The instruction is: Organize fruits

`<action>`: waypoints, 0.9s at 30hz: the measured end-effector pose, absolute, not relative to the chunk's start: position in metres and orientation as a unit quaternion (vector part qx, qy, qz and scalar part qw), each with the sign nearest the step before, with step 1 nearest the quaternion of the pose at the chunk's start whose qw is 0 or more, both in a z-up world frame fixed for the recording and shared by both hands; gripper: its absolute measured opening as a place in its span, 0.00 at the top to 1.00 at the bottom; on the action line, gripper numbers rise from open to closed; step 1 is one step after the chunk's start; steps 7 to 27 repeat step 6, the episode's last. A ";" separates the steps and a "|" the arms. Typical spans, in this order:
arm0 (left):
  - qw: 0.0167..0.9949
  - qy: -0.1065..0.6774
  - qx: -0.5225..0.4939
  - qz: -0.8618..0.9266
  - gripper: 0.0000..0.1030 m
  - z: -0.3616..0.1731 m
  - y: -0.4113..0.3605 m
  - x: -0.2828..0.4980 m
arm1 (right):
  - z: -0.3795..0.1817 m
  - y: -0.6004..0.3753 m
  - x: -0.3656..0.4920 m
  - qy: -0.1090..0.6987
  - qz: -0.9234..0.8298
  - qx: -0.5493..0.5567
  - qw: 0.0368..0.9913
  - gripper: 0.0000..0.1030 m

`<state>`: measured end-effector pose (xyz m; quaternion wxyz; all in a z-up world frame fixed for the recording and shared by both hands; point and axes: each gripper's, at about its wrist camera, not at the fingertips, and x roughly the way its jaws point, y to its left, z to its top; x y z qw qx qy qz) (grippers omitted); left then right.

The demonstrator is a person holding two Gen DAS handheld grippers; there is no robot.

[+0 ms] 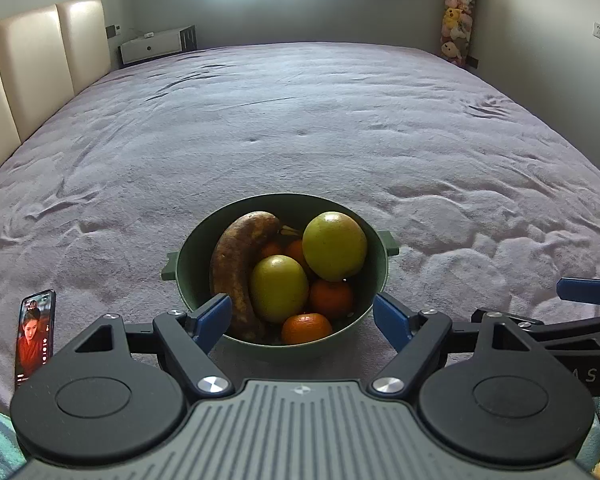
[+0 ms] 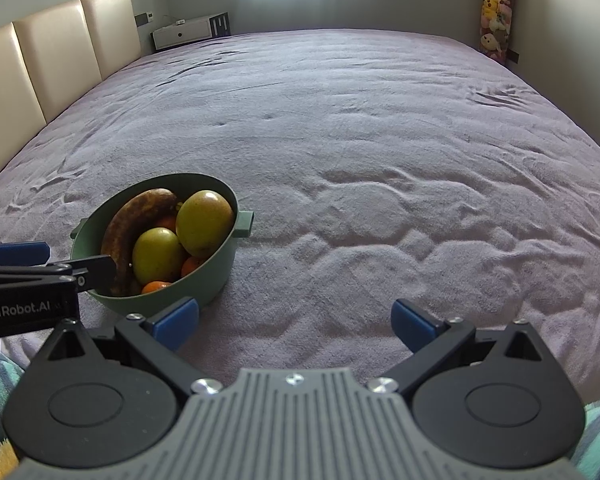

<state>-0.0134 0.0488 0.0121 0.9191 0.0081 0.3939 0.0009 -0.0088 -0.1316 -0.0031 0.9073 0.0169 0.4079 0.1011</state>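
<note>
A green bowl [image 1: 376, 256] with two small handles sits on the bed, also in the right wrist view [image 2: 216, 276]. It holds a brown overripe banana [image 1: 236, 264], two yellow-green round fruits [image 1: 334, 246] [image 1: 278, 288] and several small oranges [image 1: 306, 328]. My left gripper [image 1: 302, 318] is open and empty, its blue pads on either side of the bowl's near rim. My right gripper [image 2: 296, 322] is open and empty over bare bedspread, to the right of the bowl. The left gripper's finger [image 2: 18, 254] shows at the left edge of the right wrist view.
A lilac bedspread [image 1: 340, 128] covers the wide bed. A phone [image 1: 34, 336] with a lit screen lies at the near left. A padded cream headboard [image 1: 32, 64] stands on the left. A white nightstand [image 1: 152, 46] and a column of plush toys [image 1: 456, 20] stand by the far wall.
</note>
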 end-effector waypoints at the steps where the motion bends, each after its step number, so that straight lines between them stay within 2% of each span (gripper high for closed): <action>1: 0.920 0.393 0.005 0.000 0.08 0.012 0.049 -0.014 | -0.003 -0.132 -0.009 0.408 0.101 0.017 0.907 0.04; 27: 0.921 0.390 -0.003 -0.001 0.08 0.013 0.050 -0.014 | -0.003 -0.132 -0.009 0.409 0.101 0.017 0.907 0.04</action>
